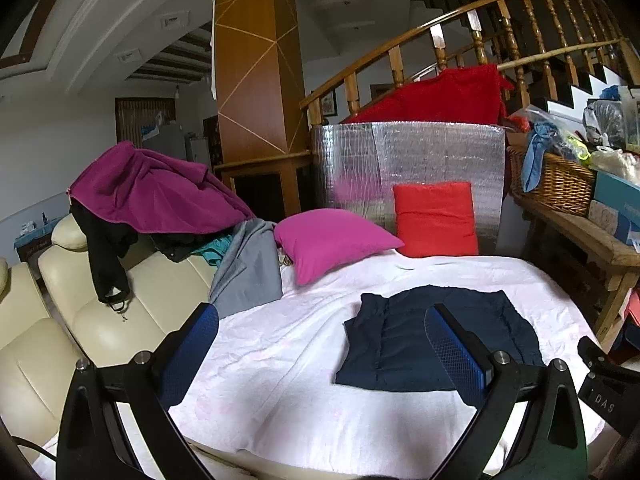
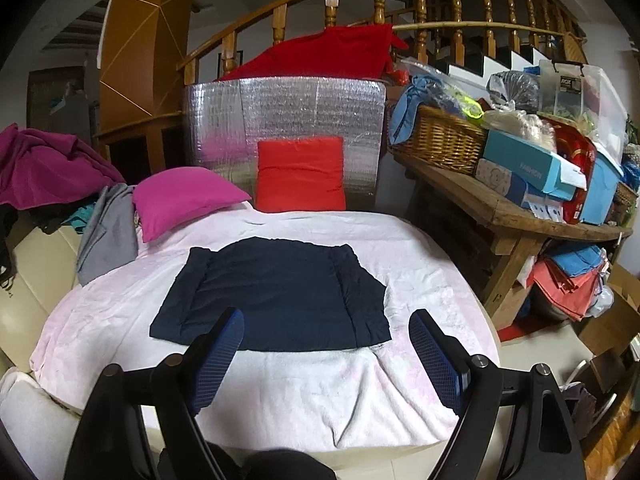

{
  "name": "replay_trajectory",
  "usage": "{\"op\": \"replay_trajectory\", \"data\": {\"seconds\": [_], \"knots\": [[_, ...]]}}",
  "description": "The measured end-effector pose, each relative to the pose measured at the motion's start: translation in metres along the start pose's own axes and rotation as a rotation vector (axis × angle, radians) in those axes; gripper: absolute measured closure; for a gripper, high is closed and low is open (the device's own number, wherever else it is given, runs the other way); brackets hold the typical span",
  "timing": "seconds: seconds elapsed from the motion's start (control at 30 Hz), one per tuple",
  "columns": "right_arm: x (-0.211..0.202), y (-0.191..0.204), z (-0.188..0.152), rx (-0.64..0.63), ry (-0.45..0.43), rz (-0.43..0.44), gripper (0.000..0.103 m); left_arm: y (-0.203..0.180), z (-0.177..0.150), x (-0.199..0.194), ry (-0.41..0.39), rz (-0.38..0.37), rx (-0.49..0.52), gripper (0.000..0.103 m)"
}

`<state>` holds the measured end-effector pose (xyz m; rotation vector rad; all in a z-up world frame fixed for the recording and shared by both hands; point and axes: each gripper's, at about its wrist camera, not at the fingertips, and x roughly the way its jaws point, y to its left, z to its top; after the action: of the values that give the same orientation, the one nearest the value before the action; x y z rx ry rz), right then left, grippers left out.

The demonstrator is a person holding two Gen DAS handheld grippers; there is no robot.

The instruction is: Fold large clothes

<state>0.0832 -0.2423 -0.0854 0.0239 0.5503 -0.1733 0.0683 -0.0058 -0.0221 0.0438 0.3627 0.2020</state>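
In the left wrist view, the left gripper (image 1: 322,346) is spread wide with nothing in it, above the pink blanket (image 1: 280,380) where the folded dark blue garment (image 1: 404,344) lies flat, and in the right wrist view the right gripper (image 2: 326,354) is spread wide and empty too, just in front of the garment's (image 2: 276,292) near edge.

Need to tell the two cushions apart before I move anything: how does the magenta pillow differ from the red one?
The magenta pillow lies tilted on the pink blanket, beside the grey garment; the red cushion stands upright against the silver foil panel. The magenta pillow looks plump and pointed at its corners; the red cushion is squarer, with a crease across it. Both sit at the far end of the blanket, beyond the navy garment.
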Motion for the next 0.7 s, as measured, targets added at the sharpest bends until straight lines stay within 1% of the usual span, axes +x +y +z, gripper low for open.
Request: {"op": "replay_trajectory", "data": {"seconds": [0.17, 0.33, 0.5, 0.7], "knots": [[0.022, 0.009, 0.008, -0.008, 0.003, -0.001, 0.016, -0.001, 0.002, 0.019, 0.013, 0.005, 0.001, 0.001], [0.041, 0.015, 0.003, -0.023, 0.035, -0.003, 0.016, 0.000, -0.001, 0.032, 0.025, -0.003, -0.007, 0.001], [0.048, 0.014, 0.004, -0.009, 0.044, -0.014, 0.016, 0.001, -0.002, 0.042, 0.034, -0.012, -0.004, 0.001], [0.052, 0.022, 0.003, -0.026, 0.047, -0.027, 0.016, 0.004, -0.002, 0.050, 0.040, -0.026, -0.006, 0.001]]}}
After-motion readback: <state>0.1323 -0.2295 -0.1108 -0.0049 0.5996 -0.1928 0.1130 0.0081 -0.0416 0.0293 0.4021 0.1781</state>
